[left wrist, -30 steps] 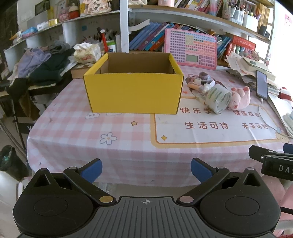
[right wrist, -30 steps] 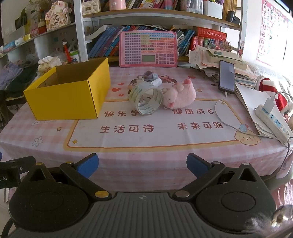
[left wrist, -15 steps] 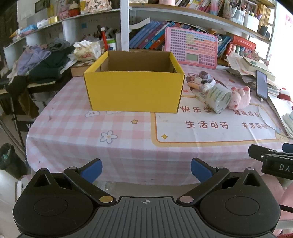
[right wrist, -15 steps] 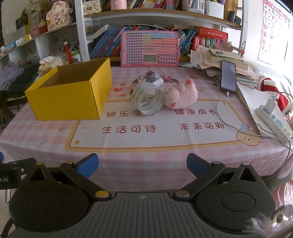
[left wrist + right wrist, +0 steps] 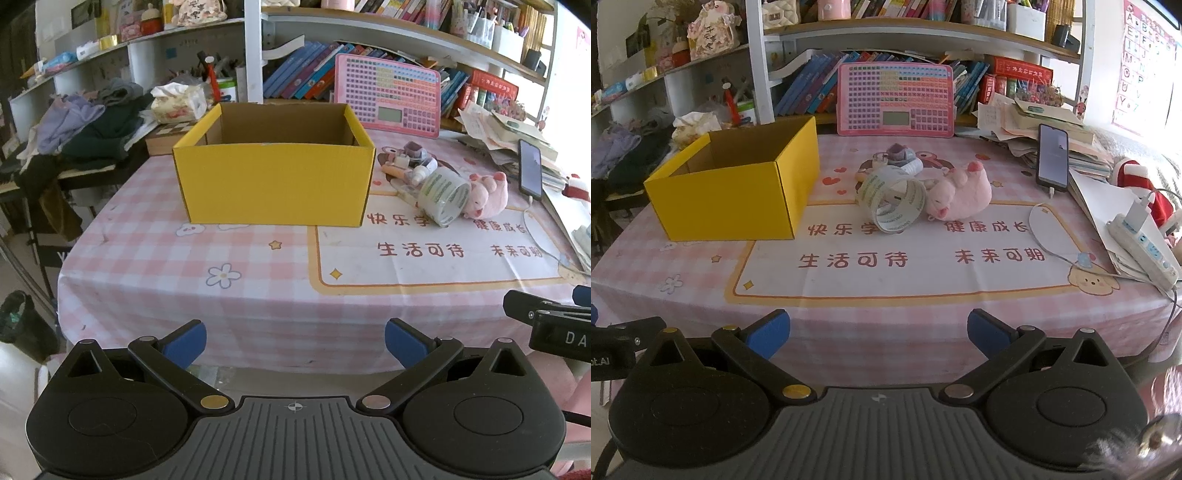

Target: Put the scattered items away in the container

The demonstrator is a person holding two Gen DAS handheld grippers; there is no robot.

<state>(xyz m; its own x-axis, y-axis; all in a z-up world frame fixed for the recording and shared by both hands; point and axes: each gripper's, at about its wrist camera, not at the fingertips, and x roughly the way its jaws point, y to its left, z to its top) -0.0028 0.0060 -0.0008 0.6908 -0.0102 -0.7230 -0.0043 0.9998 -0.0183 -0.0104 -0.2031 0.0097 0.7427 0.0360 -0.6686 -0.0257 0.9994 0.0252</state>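
On the table, left to right:
Clothes pile (image 5: 81, 122): off the table's left edge, on a side surface, well apart from the task items.
Tissue pack (image 5: 179, 103): behind the box's left rear corner, on the shelf side.
Yellow box (image 5: 275, 177): the container; open top, upright on the pink checked tablecloth (image 5: 155, 266), left of centre. Inside looks bare as far as the walls let me see; floor mostly hidden.
Pink keyboard toy (image 5: 895, 99): propped upright at the back, against the books.
Small clutter (image 5: 899, 157): a little shoe-like piece and small bottles, behind the tape; details too small to tell.
Tape roll (image 5: 892, 199): lying tilted on its side, right of the box, apart from it, touching the pig.
Pink plush pig (image 5: 960, 194): on its side, just right of the tape roll.
Phone (image 5: 1052, 157): leaning on the paper stack at right, cable plugged in.
Power strip (image 5: 1143, 245): far right edge, on white paper.
Left gripper (image 5: 295, 343): jaws spread wide, nothing between the blue pads (image 5: 186, 341); held off the near table edge, facing the box.
Right gripper (image 5: 879, 336): also spread wide, nothing held; off the near edge, facing tape and pig.
Task status: every loose item sits outside the box.
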